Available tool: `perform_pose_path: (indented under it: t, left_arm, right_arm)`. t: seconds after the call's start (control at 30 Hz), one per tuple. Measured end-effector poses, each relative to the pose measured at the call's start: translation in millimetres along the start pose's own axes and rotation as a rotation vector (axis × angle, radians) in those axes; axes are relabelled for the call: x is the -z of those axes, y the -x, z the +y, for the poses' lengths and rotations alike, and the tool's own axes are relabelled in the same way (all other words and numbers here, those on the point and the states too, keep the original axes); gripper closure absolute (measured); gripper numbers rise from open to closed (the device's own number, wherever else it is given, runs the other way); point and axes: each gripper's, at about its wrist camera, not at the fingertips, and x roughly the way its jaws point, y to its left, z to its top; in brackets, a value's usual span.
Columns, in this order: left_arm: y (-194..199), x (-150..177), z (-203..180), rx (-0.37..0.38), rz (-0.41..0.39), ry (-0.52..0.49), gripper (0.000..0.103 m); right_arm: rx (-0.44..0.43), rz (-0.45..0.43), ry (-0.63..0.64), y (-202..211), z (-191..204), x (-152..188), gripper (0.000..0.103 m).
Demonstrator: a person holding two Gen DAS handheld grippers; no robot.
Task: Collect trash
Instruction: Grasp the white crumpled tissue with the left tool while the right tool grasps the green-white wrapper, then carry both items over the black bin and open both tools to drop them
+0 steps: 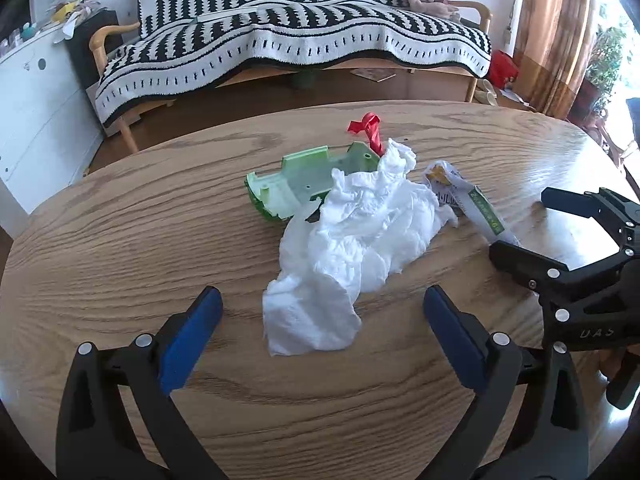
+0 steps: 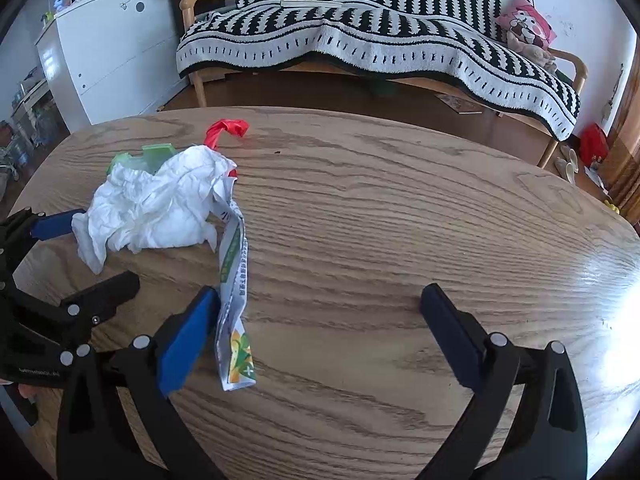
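I see my left gripper (image 1: 322, 312) spread wide, the crumpled white tissue (image 1: 352, 236) on the oval wooden table (image 1: 120, 240) reaching between its 2 fingers. My right gripper (image 2: 320, 308) gapes too; the flattened printed wrapper (image 2: 234, 300) touches its left finger (image 2: 188, 340).

Left gripper (image 1: 322, 300) and right gripper (image 2: 320, 300) seemingly hover, fingers (image 1: 192, 340) spread wide.

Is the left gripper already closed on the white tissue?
No, the left gripper is open, its blue pads either side of the white tissue.
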Motion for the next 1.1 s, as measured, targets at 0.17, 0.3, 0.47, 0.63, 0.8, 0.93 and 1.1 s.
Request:
perform_pose_path:
  t: [0.17,0.3,0.47,0.63,0.8,0.93,1.1]
  left_arm:
    - [1,-1,-1,-0.014,-0.009,0.012,0.023]
    - [10,1,-3,0.025,-0.053,-0.003,0.091]
    - [30,4,7,0.114,-0.058,0.096,0.095]
    - [67,14,-7,0.087,-0.120,0.059,0.095]
    - [133,25,-42,0.069,-0.238,-0.042,0.095]
    - [171,46,-63,0.077,-0.298,-0.038,0.095]
    - [162,69,-82,0.099,-0.234,-0.035,0.095]
  right_arm:
    - [0.000,-0.008,-0.003,2,0,1,0.006]
    - [-0.059,-0.024,0.002,14,9,1,0.092]
    - [-0.057,-0.068,-0.006,36,8,1,0.093]
    - [-0.098,-0.163,-0.103,91,-10,4,0.093]
    - [-0.097,-0.325,-0.130,177,-19,17,0.093]
    - [-0.063,-0.364,-0.153,217,-30,63,0.093]
    - [-0.136,-0.258,-0.232,204,-43,96,0.093]
